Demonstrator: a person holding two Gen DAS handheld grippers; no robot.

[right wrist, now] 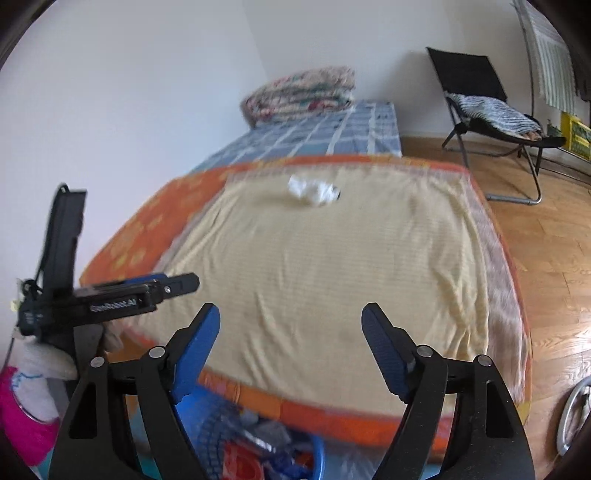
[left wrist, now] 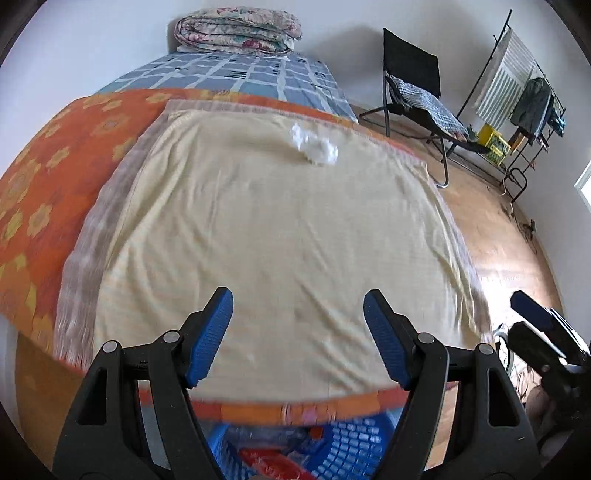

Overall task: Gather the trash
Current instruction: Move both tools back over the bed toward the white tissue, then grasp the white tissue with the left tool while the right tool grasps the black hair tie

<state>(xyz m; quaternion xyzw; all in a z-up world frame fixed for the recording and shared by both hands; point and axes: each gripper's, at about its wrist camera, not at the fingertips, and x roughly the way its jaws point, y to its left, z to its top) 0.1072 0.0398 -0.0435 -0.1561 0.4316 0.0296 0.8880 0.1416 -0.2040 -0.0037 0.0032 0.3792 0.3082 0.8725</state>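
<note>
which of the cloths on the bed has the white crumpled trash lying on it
The pale yellow cloth: the white crumpled trash lies near its far edge, not on the orange flowered sheet or blue checked one.

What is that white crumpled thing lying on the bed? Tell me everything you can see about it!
The white crumpled thing looks like scrunched tissue or thin plastic, bunched into a lumpy wad; the blur hides which. It lies loose toward the far end of the pale yellow blanket, resting only on that cloth. In the right wrist view a small dark spot shows at its right edge. Nothing else touches it, and both grippers are well short of it.

Home bedroom: bed (left wrist: pixel 258 229), folded quilt (left wrist: pixel 236 31), folding chair (left wrist: pixel 413 81), clothes rack (left wrist: pixel 517 85), wooden floor (right wrist: pixel 546 236).
</note>
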